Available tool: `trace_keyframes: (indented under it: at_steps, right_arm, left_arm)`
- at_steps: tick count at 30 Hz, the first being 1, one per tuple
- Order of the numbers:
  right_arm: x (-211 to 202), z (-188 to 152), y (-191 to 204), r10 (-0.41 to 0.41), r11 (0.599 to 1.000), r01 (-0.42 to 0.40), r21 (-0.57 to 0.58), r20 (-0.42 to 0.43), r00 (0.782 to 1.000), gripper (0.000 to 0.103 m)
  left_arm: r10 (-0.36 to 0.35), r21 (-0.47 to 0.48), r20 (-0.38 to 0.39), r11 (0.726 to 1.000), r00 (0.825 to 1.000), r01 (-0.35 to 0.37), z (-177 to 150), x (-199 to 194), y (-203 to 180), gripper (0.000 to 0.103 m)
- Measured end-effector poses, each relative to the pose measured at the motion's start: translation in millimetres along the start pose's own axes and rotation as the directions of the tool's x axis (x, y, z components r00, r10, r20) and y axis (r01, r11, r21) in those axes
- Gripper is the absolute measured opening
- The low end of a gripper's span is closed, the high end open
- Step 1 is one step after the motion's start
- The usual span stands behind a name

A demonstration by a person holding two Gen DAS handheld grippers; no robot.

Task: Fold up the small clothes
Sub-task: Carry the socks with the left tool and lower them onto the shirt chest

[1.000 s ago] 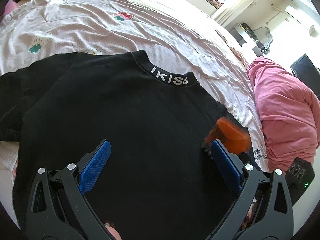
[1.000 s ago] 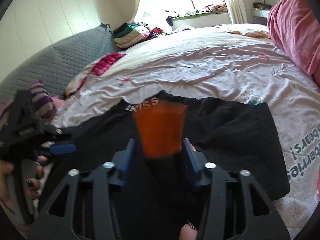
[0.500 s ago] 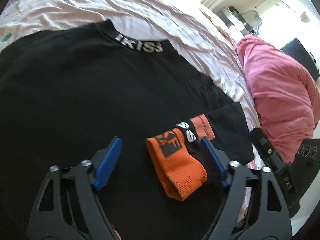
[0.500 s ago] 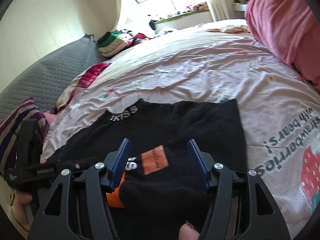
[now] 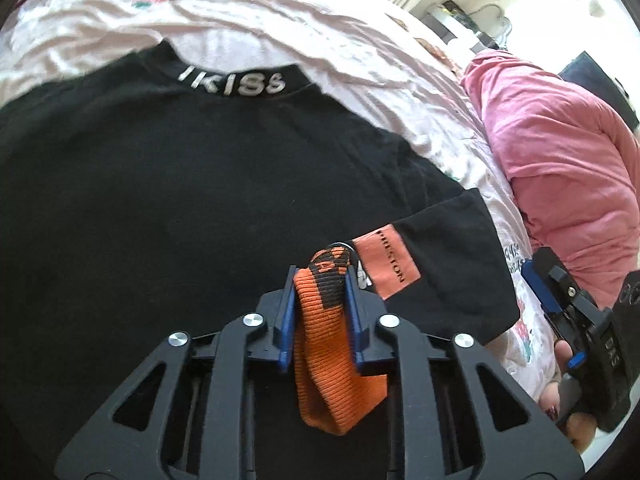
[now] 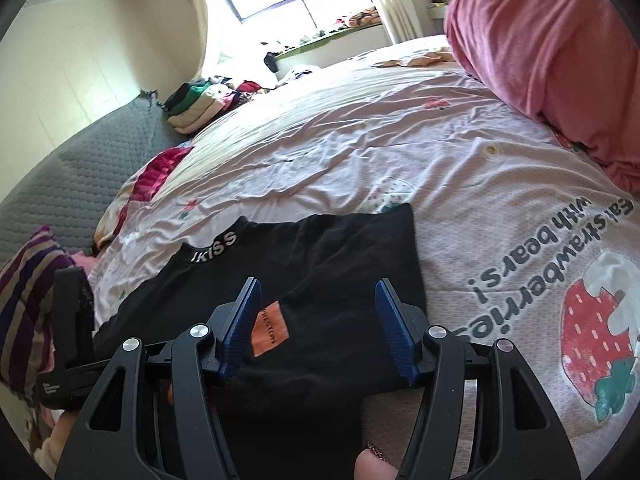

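Left gripper (image 5: 320, 300) clamps orange sock (image 5: 332, 364); right gripper (image 6: 318, 326) spread wide.

Orange-black sock (image 5: 332, 344); black shirt (image 5: 160, 200); pink strawberry-print sheet (image 6: 500, 200).

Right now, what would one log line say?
left hand-held gripper: shut on orange sock | right hand-held gripper: open | black shirt: flat
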State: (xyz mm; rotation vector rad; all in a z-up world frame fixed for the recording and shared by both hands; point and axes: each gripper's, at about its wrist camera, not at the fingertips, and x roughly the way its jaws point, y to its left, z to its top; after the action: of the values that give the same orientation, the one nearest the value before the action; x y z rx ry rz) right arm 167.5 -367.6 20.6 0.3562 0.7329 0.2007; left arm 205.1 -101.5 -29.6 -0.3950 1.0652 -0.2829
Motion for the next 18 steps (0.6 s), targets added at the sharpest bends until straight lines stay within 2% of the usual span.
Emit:
trace_keyframes:
  at_steps: [10,18]
  right_arm:
    - [0,-1,-5,-0.009,1.000,0.009,0.019,-0.011,1.000,0.058]
    - [3,-2,7,-0.003,1.000,0.003,-0.009,-0.017,1.000,0.058]
  left_arm:
    - [0.007,0.053,0.163,0.998,0.987,-0.016,27,-70,2,0.010]
    - [0.042,0.062,0.235,0.996,0.971,-0.058,38,-112,16,0.010]
